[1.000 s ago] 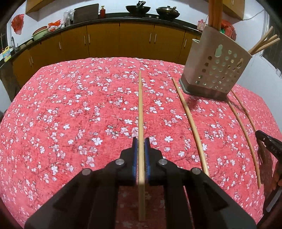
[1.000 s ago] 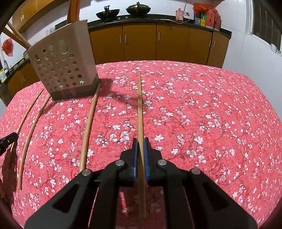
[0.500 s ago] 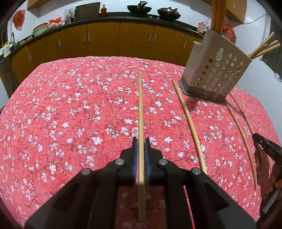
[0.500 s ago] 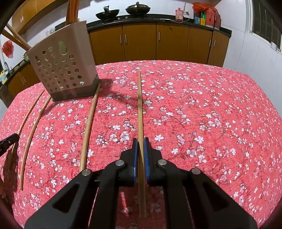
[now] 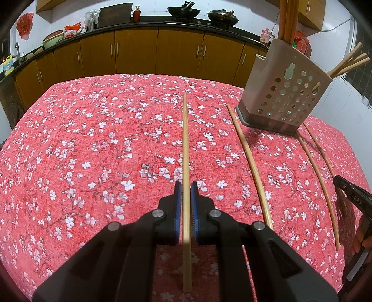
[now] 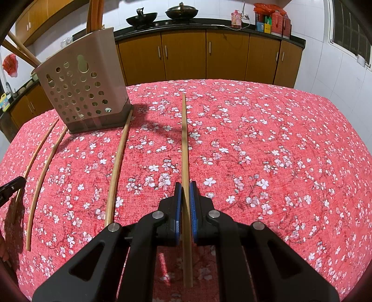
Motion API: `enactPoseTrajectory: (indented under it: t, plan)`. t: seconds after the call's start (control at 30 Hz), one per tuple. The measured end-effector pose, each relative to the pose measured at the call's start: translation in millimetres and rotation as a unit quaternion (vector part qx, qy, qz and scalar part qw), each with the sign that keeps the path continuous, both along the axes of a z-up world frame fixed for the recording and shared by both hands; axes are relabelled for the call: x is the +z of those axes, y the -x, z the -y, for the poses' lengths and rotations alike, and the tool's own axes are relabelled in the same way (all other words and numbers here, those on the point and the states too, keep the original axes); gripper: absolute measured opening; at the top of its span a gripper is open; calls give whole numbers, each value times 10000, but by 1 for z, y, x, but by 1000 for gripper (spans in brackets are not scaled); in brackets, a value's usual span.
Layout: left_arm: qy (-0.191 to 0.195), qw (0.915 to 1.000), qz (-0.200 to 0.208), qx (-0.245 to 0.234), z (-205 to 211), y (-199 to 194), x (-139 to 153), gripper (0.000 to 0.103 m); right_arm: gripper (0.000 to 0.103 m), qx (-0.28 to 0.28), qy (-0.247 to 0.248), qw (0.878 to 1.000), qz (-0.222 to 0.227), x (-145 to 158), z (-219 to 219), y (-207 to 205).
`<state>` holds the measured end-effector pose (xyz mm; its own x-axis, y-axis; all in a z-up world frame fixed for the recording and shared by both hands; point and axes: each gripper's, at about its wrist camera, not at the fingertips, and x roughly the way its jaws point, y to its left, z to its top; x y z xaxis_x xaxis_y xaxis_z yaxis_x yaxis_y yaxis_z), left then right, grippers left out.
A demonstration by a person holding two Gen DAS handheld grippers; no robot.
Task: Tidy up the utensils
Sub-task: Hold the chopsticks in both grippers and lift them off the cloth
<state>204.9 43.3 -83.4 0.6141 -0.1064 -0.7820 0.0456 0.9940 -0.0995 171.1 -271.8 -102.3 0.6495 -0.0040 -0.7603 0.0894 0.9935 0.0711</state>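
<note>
Tops of chopsticks in holder cut off by top edge; other gripper mostly out of frame right.

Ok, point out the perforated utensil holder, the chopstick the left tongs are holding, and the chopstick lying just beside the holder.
utensil holder [image 5: 287, 97], left wrist view, perforated front wall.
held chopstick [image 5: 185, 139], left wrist view, mid-shaft ahead of the tongs.
loose chopstick [image 5: 250, 160], left wrist view, middle of its shaft.

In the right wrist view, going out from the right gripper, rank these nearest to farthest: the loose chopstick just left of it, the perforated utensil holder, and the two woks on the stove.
Measured from the right gripper:
1. Loose chopstick, lying on the tablecloth just to the left.
2. Perforated utensil holder, standing at the chopstick's far end, upper left.
3. Woks on the back counter; the two are too close to call.
</note>
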Motion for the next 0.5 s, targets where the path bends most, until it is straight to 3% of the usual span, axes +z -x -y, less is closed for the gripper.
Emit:
enactPoseTrajectory:
  t: [0.5]
  plan:
    - [-216,9998,-2,-53,8,17,1,11,9,-33,1,10000,-5,-1,-3,11]
